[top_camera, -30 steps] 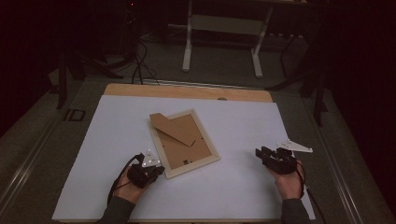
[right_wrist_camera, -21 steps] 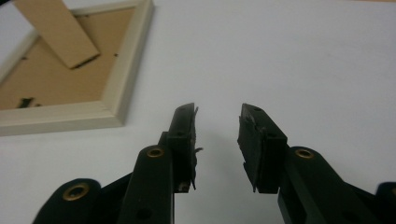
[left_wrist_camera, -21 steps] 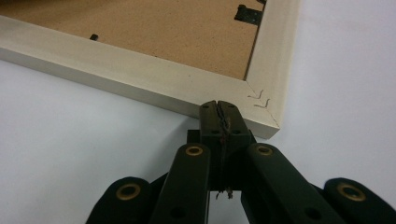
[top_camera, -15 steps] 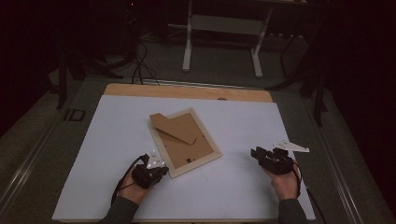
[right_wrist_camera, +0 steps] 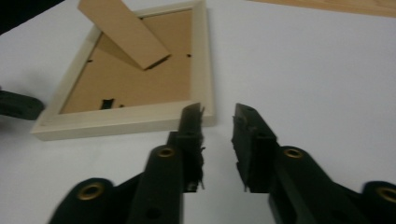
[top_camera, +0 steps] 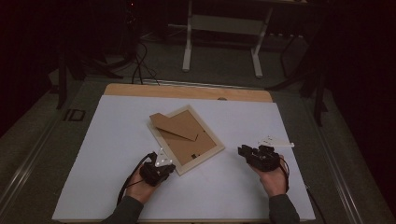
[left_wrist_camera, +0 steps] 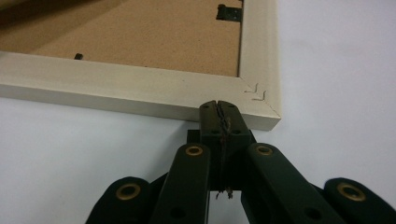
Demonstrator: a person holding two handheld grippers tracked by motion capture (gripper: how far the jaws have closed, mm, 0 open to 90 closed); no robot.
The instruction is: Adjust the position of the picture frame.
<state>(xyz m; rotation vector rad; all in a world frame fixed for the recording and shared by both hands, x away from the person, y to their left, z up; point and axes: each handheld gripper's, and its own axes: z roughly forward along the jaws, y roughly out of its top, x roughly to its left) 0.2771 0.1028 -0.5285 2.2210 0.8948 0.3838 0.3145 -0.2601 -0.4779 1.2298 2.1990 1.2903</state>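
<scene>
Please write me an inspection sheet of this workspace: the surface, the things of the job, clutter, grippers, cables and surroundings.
Surface: white sheet over a wooden table.
Job's things: picture frame lying face down, its cardboard stand raised.
Clutter: small white piece near the right edge.
Grippers: left gripper shut, tips at the frame's near corner; right gripper open, apart from the frame.
Cables: one trails from each gripper; more lie on the floor.
Surroundings: dark room, white stand legs behind the table.

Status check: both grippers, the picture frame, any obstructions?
Left gripper shut, tips at the frame's near corner. Right gripper open, short of the frame, holding nothing. Picture frame face down on the white table, stand flap raised. Nothing in the way.
</scene>
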